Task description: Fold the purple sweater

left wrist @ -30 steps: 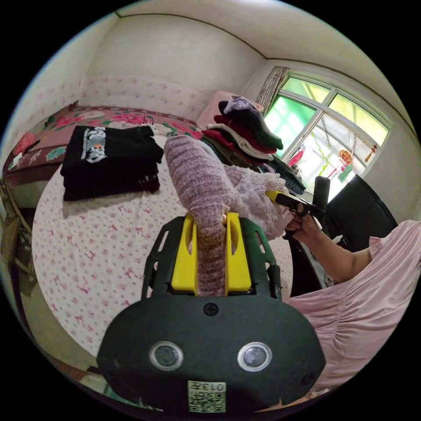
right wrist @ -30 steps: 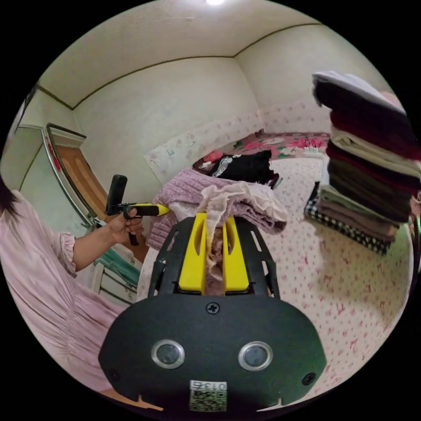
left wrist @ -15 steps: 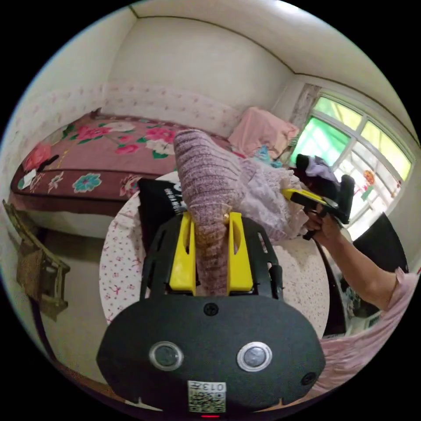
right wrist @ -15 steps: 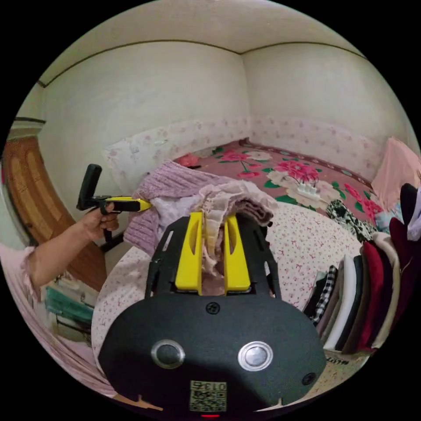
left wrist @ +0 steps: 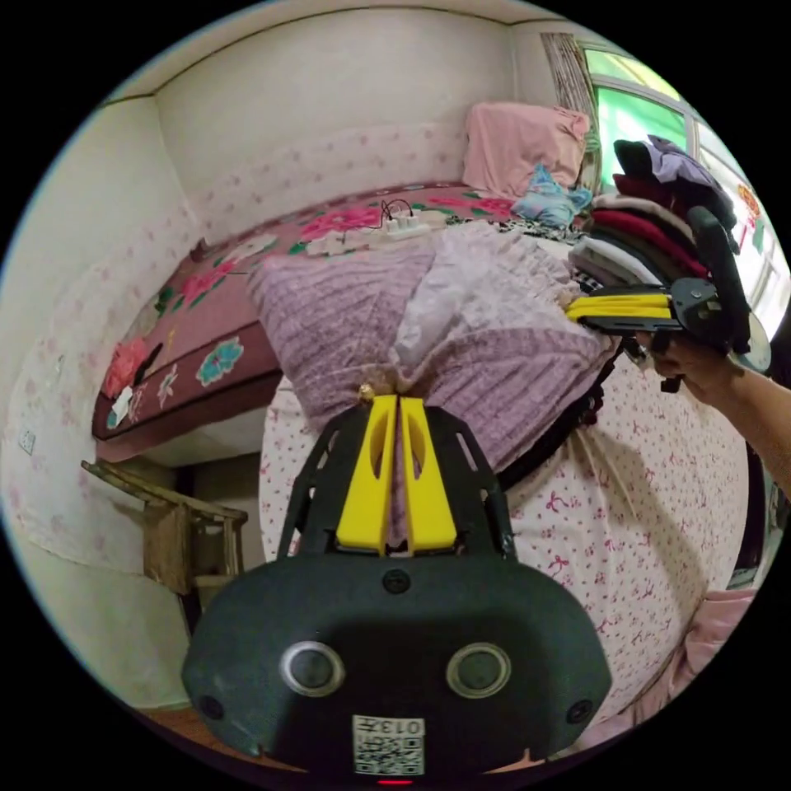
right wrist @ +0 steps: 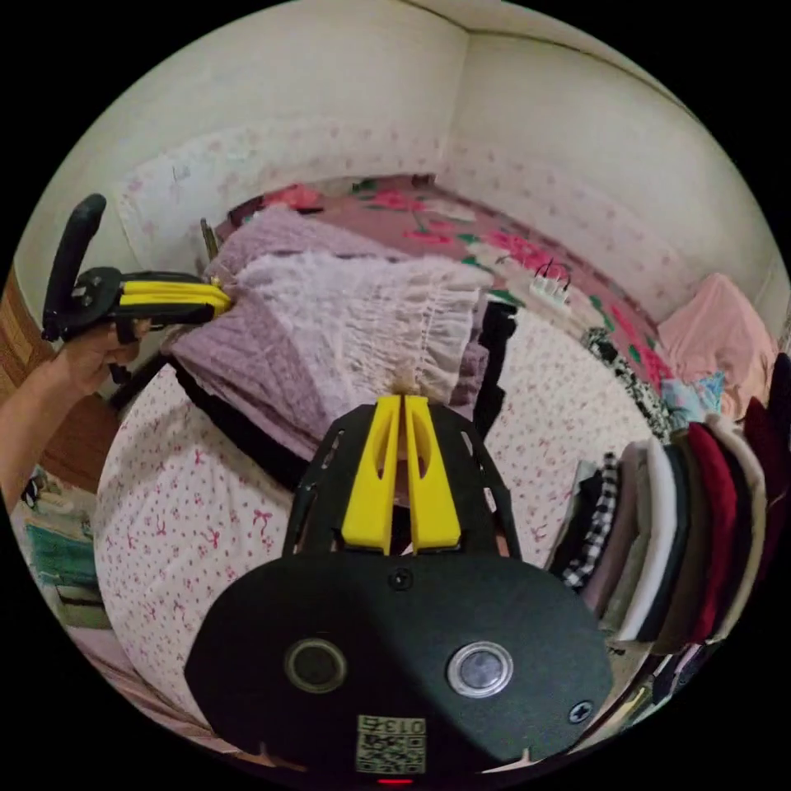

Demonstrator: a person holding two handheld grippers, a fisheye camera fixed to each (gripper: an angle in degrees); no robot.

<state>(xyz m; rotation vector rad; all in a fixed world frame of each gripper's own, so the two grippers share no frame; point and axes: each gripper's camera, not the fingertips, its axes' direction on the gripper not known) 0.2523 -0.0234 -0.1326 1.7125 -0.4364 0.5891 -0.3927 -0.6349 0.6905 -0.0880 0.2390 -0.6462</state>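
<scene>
Folded purple knit sweater with pale lace panel [left wrist: 461,329], frame centre: left gripper [left wrist: 397,404] and right gripper [right wrist: 401,404] jaws each pinched closed on its edge; black folded garment [right wrist: 239,437] beneath.

the sweater [left wrist: 461,329] lies over a black pile [right wrist: 247,437] on the dotted cover [right wrist: 165,527], taking up the far left part. in the right gripper view, open cover runs near and left of it, and a strip on its right. that strip ends at a tall stack of clothes [right wrist: 692,527] on the right. far behind, a power strip [right wrist: 550,288] lies on the floral bed [right wrist: 511,247].
</scene>
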